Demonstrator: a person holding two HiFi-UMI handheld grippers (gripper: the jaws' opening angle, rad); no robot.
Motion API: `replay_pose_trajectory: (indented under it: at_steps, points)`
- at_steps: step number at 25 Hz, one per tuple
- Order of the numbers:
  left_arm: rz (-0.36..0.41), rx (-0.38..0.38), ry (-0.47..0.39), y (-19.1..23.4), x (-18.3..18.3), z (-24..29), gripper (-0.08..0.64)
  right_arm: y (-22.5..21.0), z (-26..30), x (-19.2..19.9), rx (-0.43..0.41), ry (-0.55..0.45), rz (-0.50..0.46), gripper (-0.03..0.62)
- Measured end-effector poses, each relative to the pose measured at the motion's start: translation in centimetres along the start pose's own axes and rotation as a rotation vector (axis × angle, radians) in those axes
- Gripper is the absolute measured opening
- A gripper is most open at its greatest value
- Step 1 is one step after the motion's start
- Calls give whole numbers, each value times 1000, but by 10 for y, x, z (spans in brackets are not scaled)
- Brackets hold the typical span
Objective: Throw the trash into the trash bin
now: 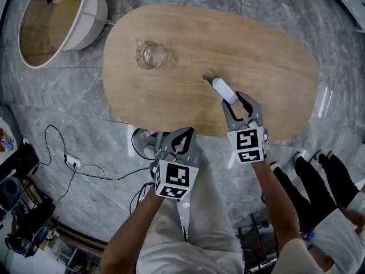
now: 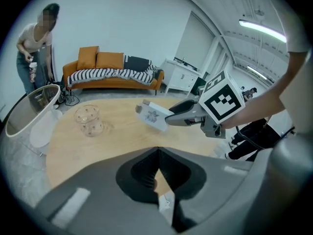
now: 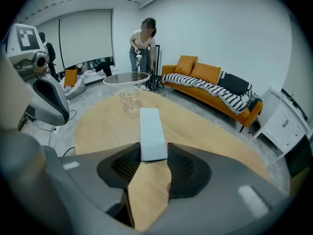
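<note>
Sofa (image 3: pixel 201 72) beyond table (image 3: pixel 210 126), right claw (image 3: pixel 153 153) clamping box (image 3: pixel 151 129)

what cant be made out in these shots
- trash bin: head view, far rim cut off by the top edge.
- white box: left gripper view, print too small to read; right gripper view, held end hidden between jaws.
- glass jar: contents too small to tell.

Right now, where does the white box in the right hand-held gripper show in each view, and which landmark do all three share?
Head view: white box right of centre, over the table.
Left gripper view: white box at centre, just above the middle.
Right gripper view: white box at centre, between the jaws.
Shared landmark: glass cup.
</note>
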State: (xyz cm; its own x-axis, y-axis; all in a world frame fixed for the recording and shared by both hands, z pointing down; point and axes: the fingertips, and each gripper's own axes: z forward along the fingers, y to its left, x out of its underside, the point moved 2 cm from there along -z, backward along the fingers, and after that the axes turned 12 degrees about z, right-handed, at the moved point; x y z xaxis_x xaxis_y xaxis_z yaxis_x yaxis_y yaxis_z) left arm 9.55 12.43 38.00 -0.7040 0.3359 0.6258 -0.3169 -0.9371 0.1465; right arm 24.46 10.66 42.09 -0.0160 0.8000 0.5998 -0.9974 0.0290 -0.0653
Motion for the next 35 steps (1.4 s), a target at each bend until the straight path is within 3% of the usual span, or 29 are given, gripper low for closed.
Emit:
replay_pose_trajectory:
  at_steps: [18, 35]
  points:
    - [-111, -97, -15, 11, 88, -83, 0, 145, 1, -8, -153, -9, -117, 196]
    - [-195, -142, -15, 13, 175, -126, 0, 270, 1, 42, -293, 40, -211, 196]
